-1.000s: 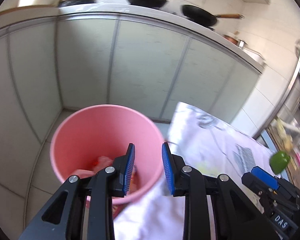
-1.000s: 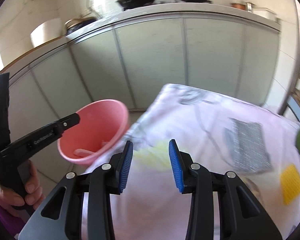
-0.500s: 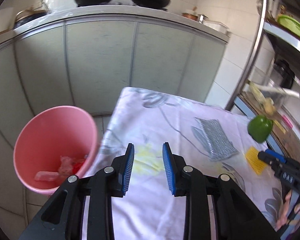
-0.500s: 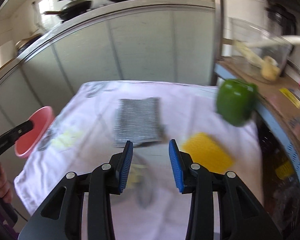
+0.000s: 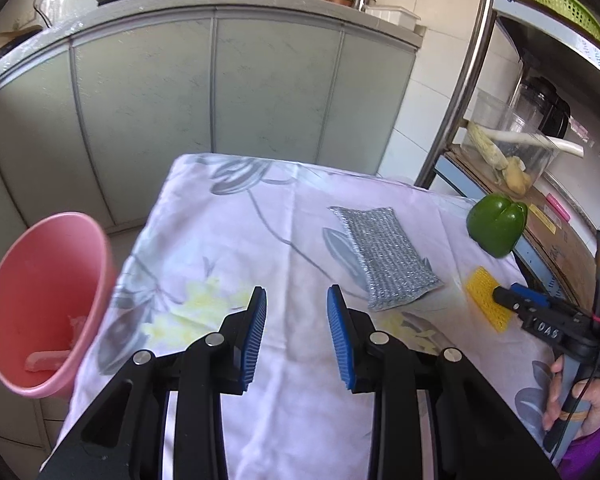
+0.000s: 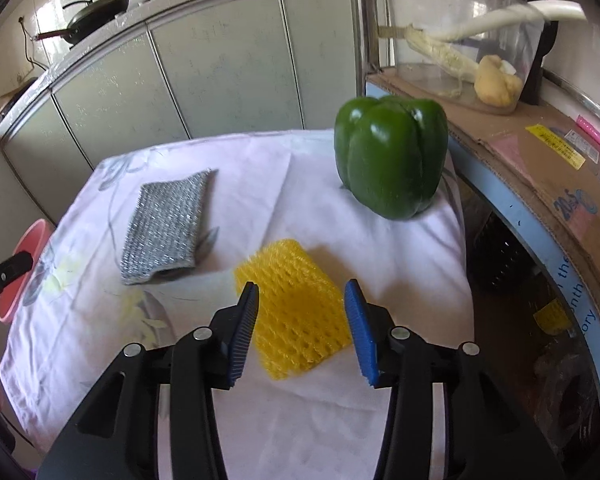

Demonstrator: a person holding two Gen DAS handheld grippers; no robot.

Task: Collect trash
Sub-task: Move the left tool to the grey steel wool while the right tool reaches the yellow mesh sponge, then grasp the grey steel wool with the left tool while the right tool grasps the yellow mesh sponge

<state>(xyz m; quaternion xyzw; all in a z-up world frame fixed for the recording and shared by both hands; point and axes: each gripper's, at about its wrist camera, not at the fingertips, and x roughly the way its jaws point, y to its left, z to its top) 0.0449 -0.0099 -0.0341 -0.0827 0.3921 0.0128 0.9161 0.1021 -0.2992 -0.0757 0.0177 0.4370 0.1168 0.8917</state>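
A yellow foam net [image 6: 296, 304] lies on the floral tablecloth [image 6: 260, 168] right in front of my right gripper [image 6: 302, 330], which is open with its jaws on either side of the net's near end. The net also shows in the left wrist view [image 5: 486, 298]. My left gripper [image 5: 296, 338] is open and empty above the cloth's near middle. A pink bin [image 5: 40, 304] with some scraps inside stands beside the table's left edge; its rim shows in the right wrist view [image 6: 24, 264].
A silver scouring pad [image 6: 168, 224] lies mid-table and a green bell pepper [image 6: 392, 156] stands at the far right corner. A metal rack with a cardboard-covered shelf [image 6: 540, 152] and a clear tub [image 6: 464, 36] stands right of the table. Kitchen cabinets [image 5: 220, 80] stand behind.
Both grippers swung right, away from the pink bin. The right gripper has closed in on the yellow foam net and opened wider. The left now faces the table's middle.
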